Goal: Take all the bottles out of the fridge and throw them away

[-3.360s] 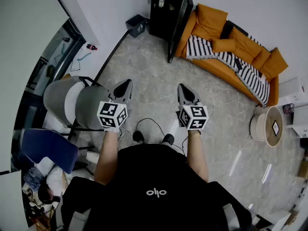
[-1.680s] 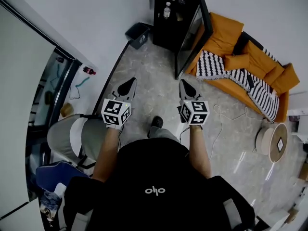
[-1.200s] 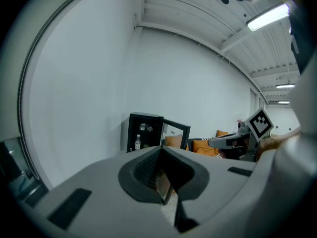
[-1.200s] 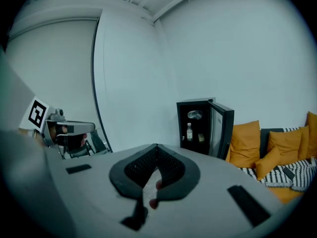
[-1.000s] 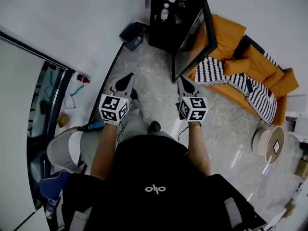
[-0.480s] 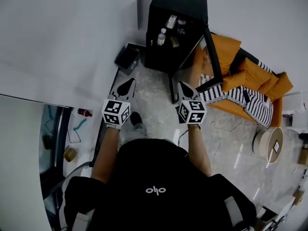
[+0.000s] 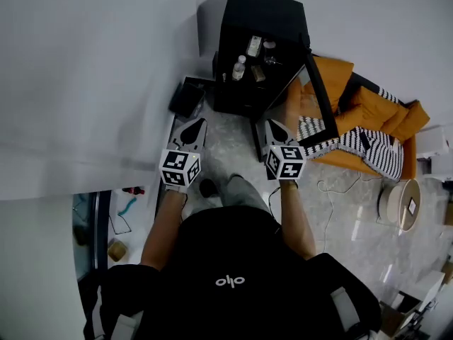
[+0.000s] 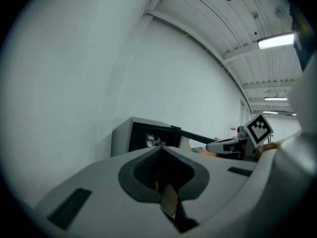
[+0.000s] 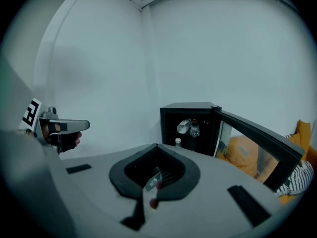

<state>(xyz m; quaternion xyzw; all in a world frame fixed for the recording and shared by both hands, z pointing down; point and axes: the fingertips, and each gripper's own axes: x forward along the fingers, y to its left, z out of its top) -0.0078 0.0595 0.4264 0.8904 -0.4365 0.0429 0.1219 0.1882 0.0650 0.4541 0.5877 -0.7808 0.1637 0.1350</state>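
1. A dark bin (image 7: 187, 96) stands on the floor against the wall, just left of the fridge. It looks like the place for the throwaways, so each carry should be short. Keep the lane between shelf and bin free.
2. The left claw (image 7: 192, 126) is pinched fully closed with nothing in it, its tips meeting in its own view (image 8: 159, 147). It is aimed toward the fridge's left side, well short of it. Spread the jaws before entering, not inside the shelves.
3. The fridge (image 7: 249, 16) is open, and the bottles are inside it. One white-capped bottle (image 7: 240, 67) stands upright low down, and another (image 7: 253, 46) lies tilted on the shelf above, with a third beside it. Take the upright one first, gripping its body below the cap.
4. The right claw (image 7: 274, 127) is likewise fully closed and empty (image 9: 156, 145), and it faces the shelves squarely. It seems better placed for the upper pair.
5. The door (image 7: 317, 94) hangs open on the right, near that claw. Reach inside its edge to avoid knocking it shut.
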